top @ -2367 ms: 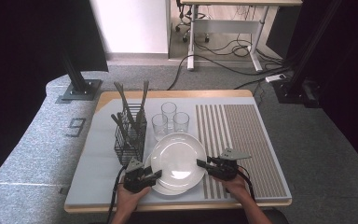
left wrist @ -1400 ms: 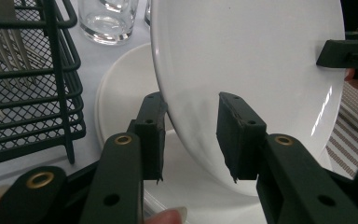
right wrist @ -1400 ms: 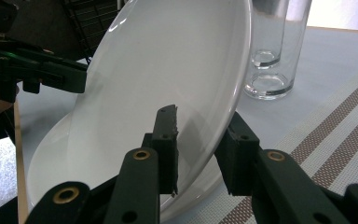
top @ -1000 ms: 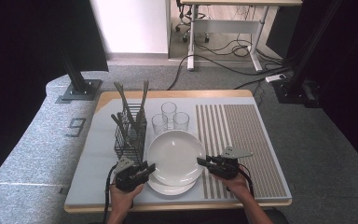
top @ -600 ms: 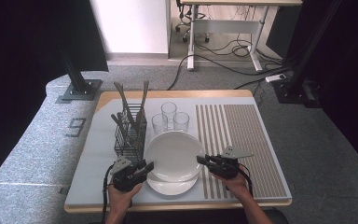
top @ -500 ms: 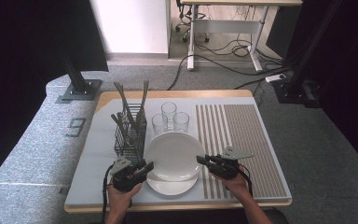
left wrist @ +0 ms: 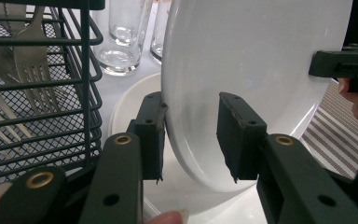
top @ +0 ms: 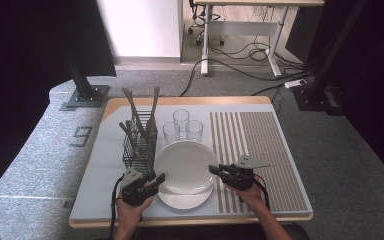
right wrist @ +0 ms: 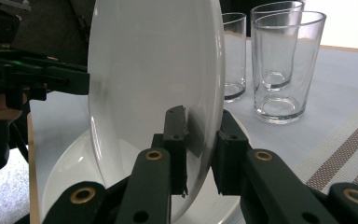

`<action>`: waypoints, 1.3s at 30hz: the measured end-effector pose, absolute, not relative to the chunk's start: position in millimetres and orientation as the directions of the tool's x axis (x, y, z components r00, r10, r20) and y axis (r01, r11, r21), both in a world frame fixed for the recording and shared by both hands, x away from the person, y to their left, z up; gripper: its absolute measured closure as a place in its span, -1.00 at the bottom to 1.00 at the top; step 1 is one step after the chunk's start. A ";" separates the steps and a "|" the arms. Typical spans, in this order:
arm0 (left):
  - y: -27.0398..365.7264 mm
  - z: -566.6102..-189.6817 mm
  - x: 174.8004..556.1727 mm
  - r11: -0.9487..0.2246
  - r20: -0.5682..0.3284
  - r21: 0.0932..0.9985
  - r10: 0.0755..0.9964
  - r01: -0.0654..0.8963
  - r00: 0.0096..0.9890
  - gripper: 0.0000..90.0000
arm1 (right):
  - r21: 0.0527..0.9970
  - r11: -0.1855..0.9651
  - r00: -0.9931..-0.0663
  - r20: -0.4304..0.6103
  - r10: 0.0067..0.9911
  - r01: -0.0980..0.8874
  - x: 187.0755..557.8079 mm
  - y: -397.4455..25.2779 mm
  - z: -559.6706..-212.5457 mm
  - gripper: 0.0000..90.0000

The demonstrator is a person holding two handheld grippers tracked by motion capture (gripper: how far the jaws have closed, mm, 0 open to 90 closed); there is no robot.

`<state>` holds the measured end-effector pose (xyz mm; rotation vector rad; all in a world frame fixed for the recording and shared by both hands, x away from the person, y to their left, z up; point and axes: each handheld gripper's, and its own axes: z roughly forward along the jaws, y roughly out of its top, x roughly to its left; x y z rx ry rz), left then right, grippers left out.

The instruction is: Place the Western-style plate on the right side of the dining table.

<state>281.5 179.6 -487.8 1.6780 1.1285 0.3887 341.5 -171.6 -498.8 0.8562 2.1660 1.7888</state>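
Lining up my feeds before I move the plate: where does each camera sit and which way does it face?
High view: above the person's side, facing forward and down at the table; forearms, left claw, right claw.
Left gripper view: on that claw, facing the lifted round white plate.
Right gripper view: on that claw, jaws gripping its rim.
Shared: plate, clear drinking glasses.

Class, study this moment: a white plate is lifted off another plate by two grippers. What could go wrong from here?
1. The left gripper has jaws astride the lifted plate with a gap on one side, so the rim may slip.
2. The right gripper pinches only the edge; the plate could tip onto the lower plate.
3. The glasses and cutlery basket stand close behind and could be struck.
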 end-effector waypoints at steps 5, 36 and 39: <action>178.6 -486.9 280.8 -0.032 -0.253 0.876 0.820 0.482 0.513 0.38 | 0.944 0.083 -0.804 0.224 0.551 0.320 343.7 -170.2 -499.4 0.69; 182.9 -495.2 285.6 -0.021 -0.275 0.869 0.810 0.494 0.518 0.09 | 0.932 0.000 -0.831 0.323 0.454 0.363 344.1 -174.5 -494.9 0.89; 183.4 -495.7 285.5 -0.024 -0.273 0.868 0.811 0.495 0.518 0.07 | 0.928 -0.014 -0.821 0.337 0.460 0.373 344.8 -176.6 -494.8 0.89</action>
